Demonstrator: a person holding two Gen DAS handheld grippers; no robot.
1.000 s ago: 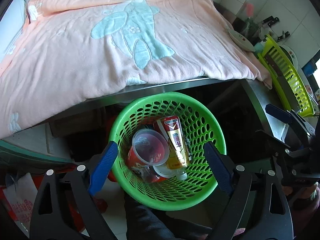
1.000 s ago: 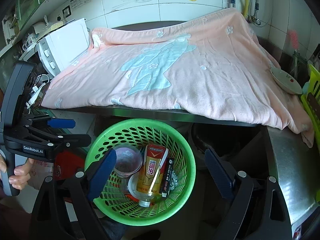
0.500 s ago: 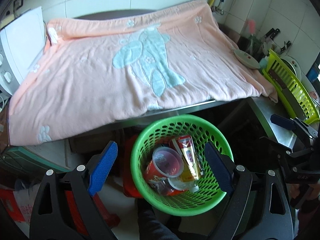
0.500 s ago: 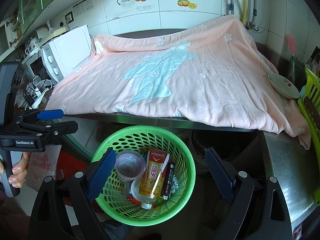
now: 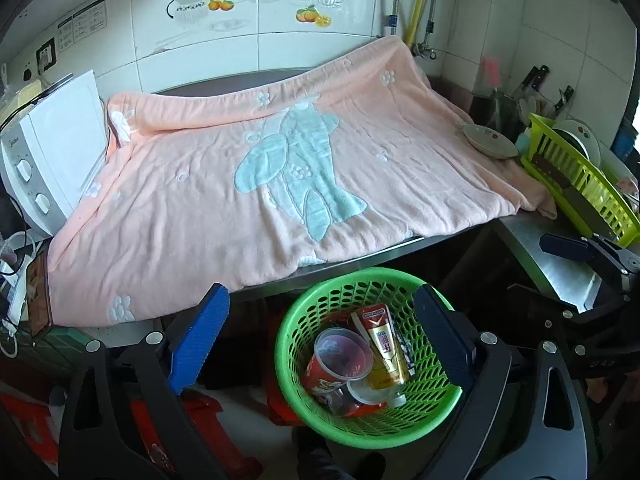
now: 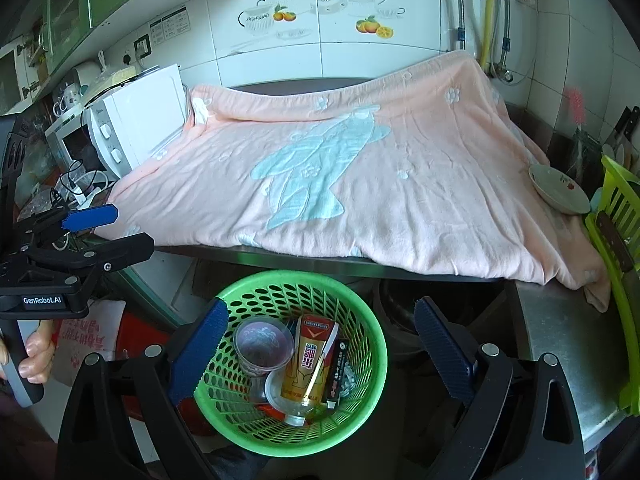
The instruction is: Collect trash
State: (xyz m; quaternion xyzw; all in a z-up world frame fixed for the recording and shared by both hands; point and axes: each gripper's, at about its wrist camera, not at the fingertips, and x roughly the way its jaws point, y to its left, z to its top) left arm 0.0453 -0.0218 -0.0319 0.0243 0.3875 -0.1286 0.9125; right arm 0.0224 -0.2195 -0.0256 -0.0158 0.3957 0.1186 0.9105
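A green perforated basket (image 5: 360, 277) stands on the floor below the counter edge. In it lie a clear plastic cup (image 5: 342, 350), a red and gold drink pouch (image 5: 384, 350) and a dark packet (image 6: 338, 364). My left gripper (image 5: 320, 296) hangs above the basket; its jaws are opening and nothing is between them. My right gripper (image 6: 322, 306) is also above the basket (image 6: 288, 278), open and empty. A hand holds the left gripper (image 6: 80, 240), which shows at the left of the right wrist view.
A pink blanket (image 5: 280, 180) covers the steel counter (image 6: 560, 340). On the left stands a white microwave (image 5: 52, 160). A bowl (image 5: 490, 142) and a yellow-green dish rack (image 5: 580, 184) sit at the right. Red stools (image 5: 200, 420) are on the floor beside the basket.
Both grippers have risen away from the basket, which now looks smaller and lower. The left view has tilted up to take in the tiled wall, and its jaws stand slightly wider.
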